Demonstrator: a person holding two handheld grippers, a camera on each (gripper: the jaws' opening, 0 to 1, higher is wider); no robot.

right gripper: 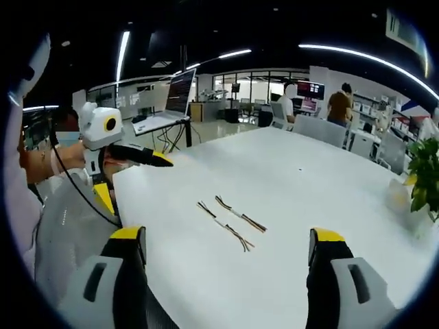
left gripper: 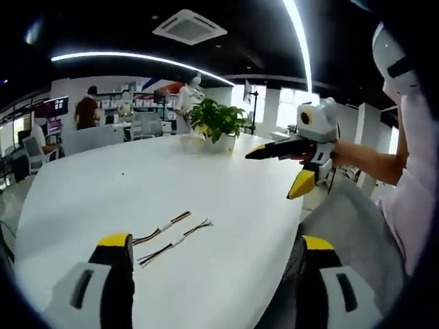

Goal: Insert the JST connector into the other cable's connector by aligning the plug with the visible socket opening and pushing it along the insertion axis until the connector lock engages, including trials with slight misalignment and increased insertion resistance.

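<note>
Two short cables lie side by side on the white table (left gripper: 206,185), one cable (left gripper: 163,228) just above the other cable (left gripper: 177,242) at lower centre of the left gripper view, untouched and ready for pickup. The left gripper (left gripper: 216,257) and right gripper (right gripper: 226,247) both hover wide open and empty, flanking the pair. A potted plant (left gripper: 218,123) stands at the far edge; office desks and people fill the background.

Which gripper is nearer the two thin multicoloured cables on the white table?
Left, probably, though narrowly. Off the left gripper, the thin multicoloured cables lie just ahead, beside one jaw tip; off the right gripper, they lie centred, slightly farther ahead.
</note>
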